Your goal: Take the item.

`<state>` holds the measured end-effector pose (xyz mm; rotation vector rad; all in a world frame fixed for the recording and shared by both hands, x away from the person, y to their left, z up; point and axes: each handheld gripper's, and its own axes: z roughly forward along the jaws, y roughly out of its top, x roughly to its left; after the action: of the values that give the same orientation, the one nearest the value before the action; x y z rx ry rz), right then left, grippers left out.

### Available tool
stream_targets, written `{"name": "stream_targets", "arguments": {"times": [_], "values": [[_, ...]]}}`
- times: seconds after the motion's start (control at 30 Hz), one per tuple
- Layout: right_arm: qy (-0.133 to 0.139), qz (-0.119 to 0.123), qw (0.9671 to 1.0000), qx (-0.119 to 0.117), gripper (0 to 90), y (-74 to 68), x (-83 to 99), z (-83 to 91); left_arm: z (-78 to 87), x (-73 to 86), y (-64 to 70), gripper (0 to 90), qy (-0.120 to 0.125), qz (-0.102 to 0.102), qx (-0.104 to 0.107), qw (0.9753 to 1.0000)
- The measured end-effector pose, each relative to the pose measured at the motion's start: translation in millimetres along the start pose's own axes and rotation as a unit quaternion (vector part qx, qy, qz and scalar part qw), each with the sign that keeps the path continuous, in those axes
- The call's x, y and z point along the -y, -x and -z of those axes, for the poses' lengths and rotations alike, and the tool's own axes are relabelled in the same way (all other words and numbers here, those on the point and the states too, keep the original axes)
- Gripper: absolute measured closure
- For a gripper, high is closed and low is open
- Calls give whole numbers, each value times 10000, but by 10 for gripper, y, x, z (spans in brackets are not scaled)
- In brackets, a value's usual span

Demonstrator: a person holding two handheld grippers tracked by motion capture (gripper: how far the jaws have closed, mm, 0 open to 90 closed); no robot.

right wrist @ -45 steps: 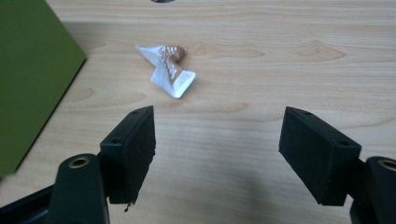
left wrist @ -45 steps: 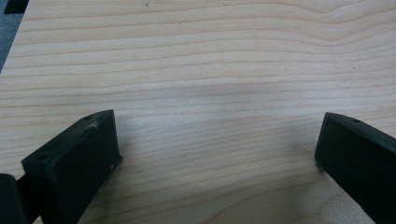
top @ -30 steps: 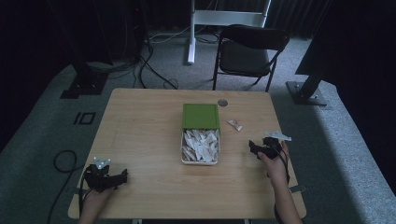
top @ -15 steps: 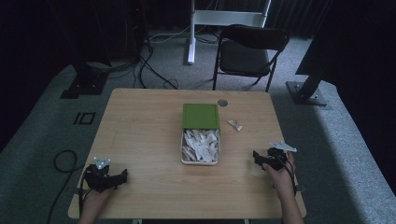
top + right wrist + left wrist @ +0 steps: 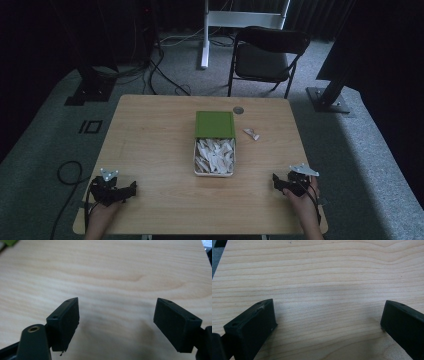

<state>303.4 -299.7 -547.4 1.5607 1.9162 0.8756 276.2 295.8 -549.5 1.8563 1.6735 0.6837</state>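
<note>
Our forearms are cut off by the bottom edge of the high view, and the white pieces heaped in the box (image 5: 214, 156) are too small for us to count or name. We hold the left gripper (image 5: 131, 189) low at the table's (image 5: 150, 145) near left corner, jaws pointing toward the right edge. We hold the right gripper (image 5: 276, 181) at the near right corner, jaws pointing toward the left edge. In the gripper views both pairs of jaws are spread wide over bare wood and hold nothing. We count two grippers, one box, one green lid (image 5: 215, 124), one loose white piece (image 5: 251, 134) and one small grey disc (image 5: 238, 110). The box sits mid-table, well apart from both grippers, the lid touching its far end.
</note>
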Motion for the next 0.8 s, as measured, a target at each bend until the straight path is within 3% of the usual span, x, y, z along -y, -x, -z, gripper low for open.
{"name": "stream_targets", "arguments": {"times": [0.33, 0.6, 0.8], "values": [[-62, 71, 9999, 67, 201, -9, 143, 68, 0, 0, 0, 7, 0, 0, 0, 10000], [-82, -100, 9999, -49, 199, 23, 170, 93, 0, 1, 0, 7, 2, 0, 1, 10000], [-168, 98, 9997, -152, 121, 3, 168, 79, 0, 1, 0, 7, 1, -1, 1, 10000]]}}
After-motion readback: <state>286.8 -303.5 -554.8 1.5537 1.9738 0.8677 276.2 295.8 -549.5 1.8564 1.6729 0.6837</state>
